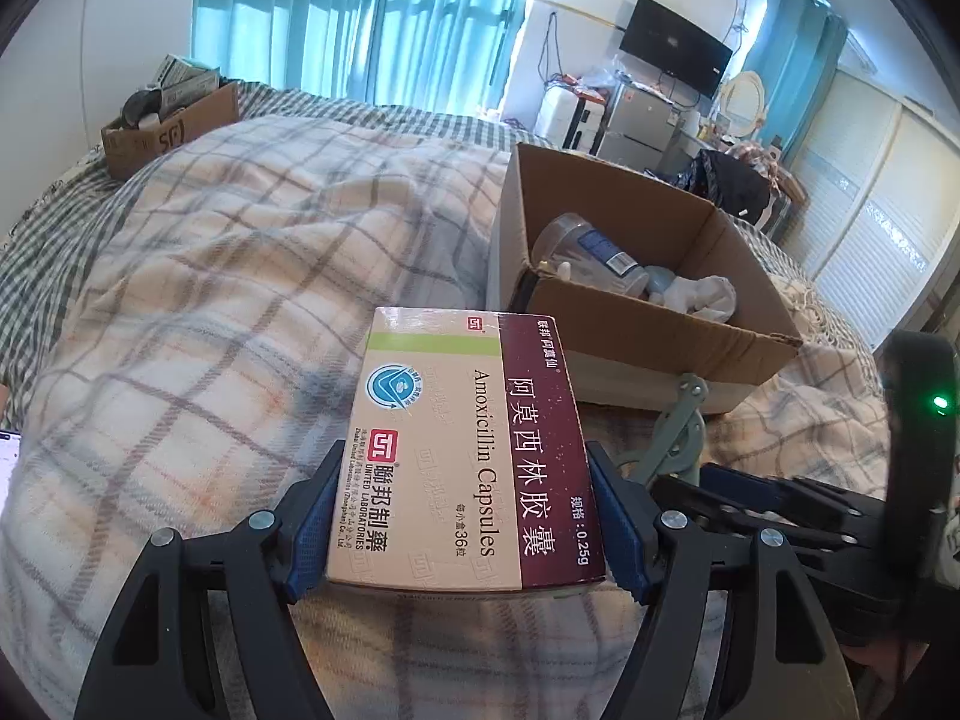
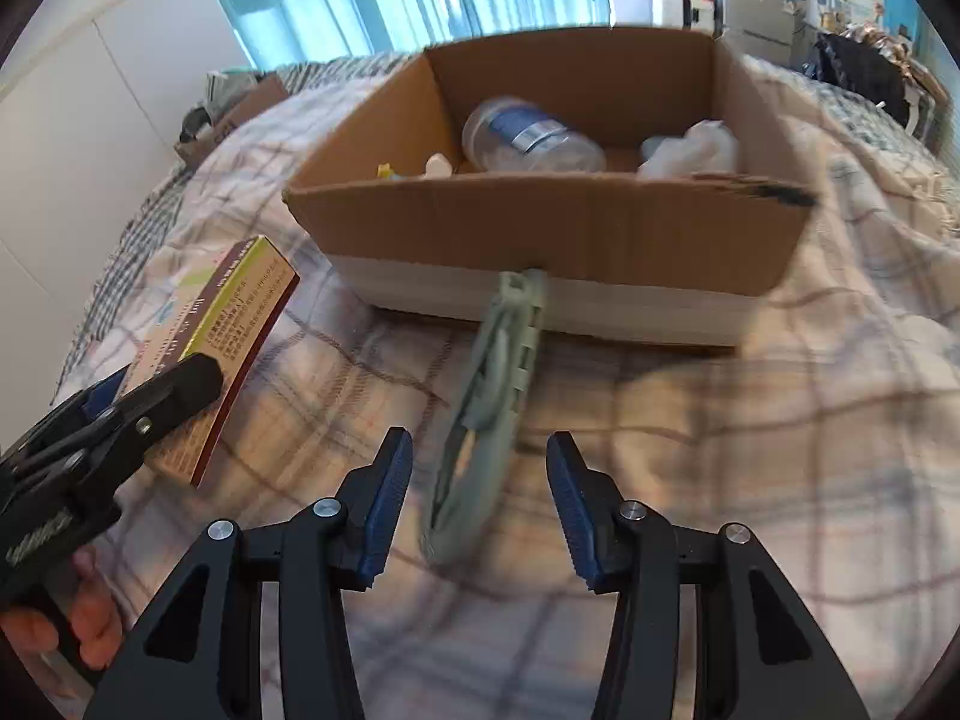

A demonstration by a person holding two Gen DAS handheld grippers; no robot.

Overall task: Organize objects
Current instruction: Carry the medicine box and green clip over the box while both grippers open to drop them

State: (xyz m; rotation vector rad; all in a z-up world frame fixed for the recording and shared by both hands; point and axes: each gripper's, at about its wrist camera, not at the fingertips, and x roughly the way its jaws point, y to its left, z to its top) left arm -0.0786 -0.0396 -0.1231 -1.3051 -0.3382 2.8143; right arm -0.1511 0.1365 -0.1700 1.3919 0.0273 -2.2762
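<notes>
- Left wrist view: the left claw (image 1: pixel 465 516) is clamping a medicine box (image 1: pixel 462 456) by its two long sides, blue pads pressing flat against the cardboard, so the box is riding level above the plaid blanket (image 1: pixel 240 300).
- Ahead and to the right, an open cardboard box (image 1: pixel 660 348) is sitting on the bed, already holding a clear jar (image 1: pixel 585 252) and a white cloth (image 1: pixel 702 294); that looks like where the medicine is heading.
- A second carton (image 1: pixel 168 132) is sitting well apart, near the wall.
- Right wrist view: the right claw (image 2: pixel 480 510) is hanging open and empty, fingers spread either side of a grey-green tool (image 2: pixel 486 414) lying on the blanket, its far end touching the cardboard box (image 2: pixel 540 228).
- Probably lining up to grab it; the tool is blurred, so I cannot tell what it is.
- At left, the medicine box (image 2: pixel 222 348) is showing in the other claw (image 2: pixel 141 405).
</notes>
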